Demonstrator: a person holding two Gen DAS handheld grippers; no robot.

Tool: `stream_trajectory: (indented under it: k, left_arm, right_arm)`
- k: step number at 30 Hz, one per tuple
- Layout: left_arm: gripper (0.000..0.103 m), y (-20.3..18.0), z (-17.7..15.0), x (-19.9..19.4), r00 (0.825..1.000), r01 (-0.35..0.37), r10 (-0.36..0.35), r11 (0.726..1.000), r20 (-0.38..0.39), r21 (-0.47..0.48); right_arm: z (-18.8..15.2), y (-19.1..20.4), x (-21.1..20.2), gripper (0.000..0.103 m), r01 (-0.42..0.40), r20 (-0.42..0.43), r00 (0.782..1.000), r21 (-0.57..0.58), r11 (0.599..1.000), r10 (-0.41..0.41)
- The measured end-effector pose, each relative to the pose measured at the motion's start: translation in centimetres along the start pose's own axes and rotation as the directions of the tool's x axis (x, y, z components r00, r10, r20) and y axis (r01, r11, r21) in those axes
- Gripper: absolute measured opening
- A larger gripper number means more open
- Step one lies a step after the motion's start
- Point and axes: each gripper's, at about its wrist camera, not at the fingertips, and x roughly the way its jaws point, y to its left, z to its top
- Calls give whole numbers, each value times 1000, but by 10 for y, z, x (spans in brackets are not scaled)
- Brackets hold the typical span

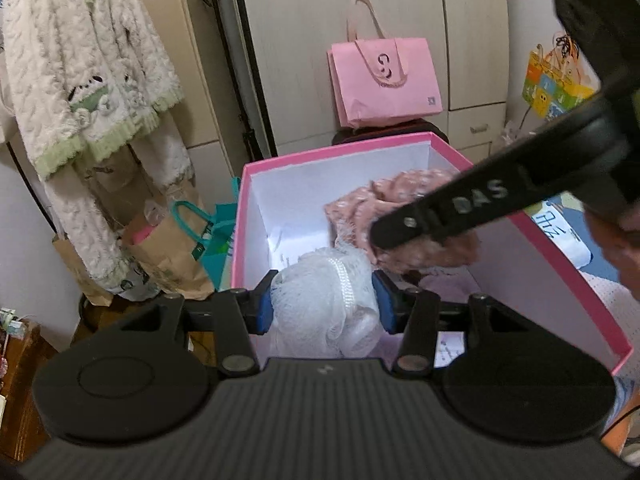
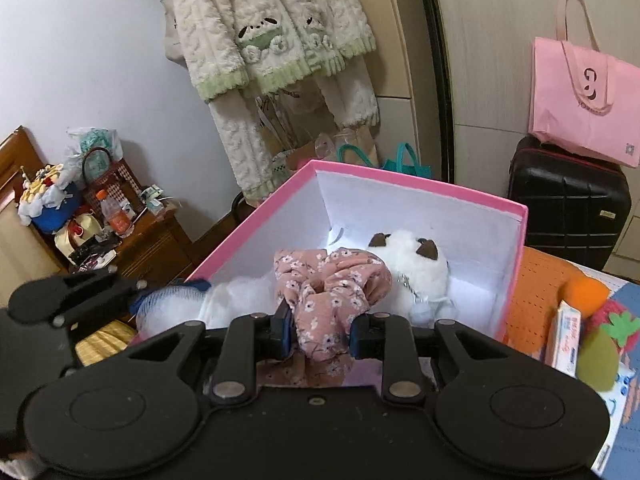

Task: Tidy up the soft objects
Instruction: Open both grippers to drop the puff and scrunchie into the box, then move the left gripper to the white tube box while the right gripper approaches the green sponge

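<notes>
**Both grippers loaded over the pink box**

Close in, the left gripper (image 1: 324, 304) is clamped on a white mesh bath pouf (image 1: 324, 300), its blue pads pressed into both sides, just above the near rim of the pink box (image 1: 256, 168). The right gripper (image 2: 320, 330) pinches a pink floral scrunchie (image 2: 328, 284) over the same box. Just ahead of that gripper, a white plush cat (image 2: 416, 268) lies on the box floor. Farther off, a pink tote bag (image 1: 384, 80) leans against the wardrobe.
</notes>
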Motion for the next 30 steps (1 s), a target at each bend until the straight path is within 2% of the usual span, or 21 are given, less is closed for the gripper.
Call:
stream_trajectory:
  k: [2, 3, 5, 7, 9, 10, 15, 24, 30]
  left_arm:
    - [50, 0, 0, 4, 1000, 8, -8, 1000, -25, -3]
    - [51, 0, 0, 5, 1000, 7, -7, 1000, -30, 4]
    - [54, -2, -1, 5, 1000, -2, 3, 1000, -30, 19]
    - [61, -1, -2, 3, 1000, 3, -3, 1000, -28, 13]
    - [70, 1, -3, -3, 1000, 17, -17, 1000, -20, -1]
    - [71, 1, -4, -7, 1000, 16, -16, 1000, -11, -1]
    - [77, 7, -8, -30, 1000, 15, -15, 1000, 17, -6]
    - [82, 12, -11, -77, 993, 113, -112, 993, 28, -42]
    - [85, 4, -19, -102, 993, 112, -111, 993, 36, -28]
  right_arm:
    - [2, -1, 7, 32, -13, -16, 1000, -6, 1000, 13]
    - [2, 0, 10, 35, -17, -26, 1000, -16, 1000, 17]
    - [1, 4, 15, 46, -3, -27, 1000, -46, 999, 2]
    - [1, 8, 18, 59, 21, -24, 999, -74, 997, -23]
    - [0, 11, 16, 65, 30, -19, 999, -83, 996, -32]
    - [0, 11, 13, 68, 30, -13, 999, -86, 996, -31]
    - [-9, 16, -13, 69, 38, 11, 999, -116, 993, -37]
    - [-34, 38, -74, 69, 55, 30, 998, -176, 983, -51]
    - [-51, 53, -105, 69, 48, 26, 999, -196, 979, -44]
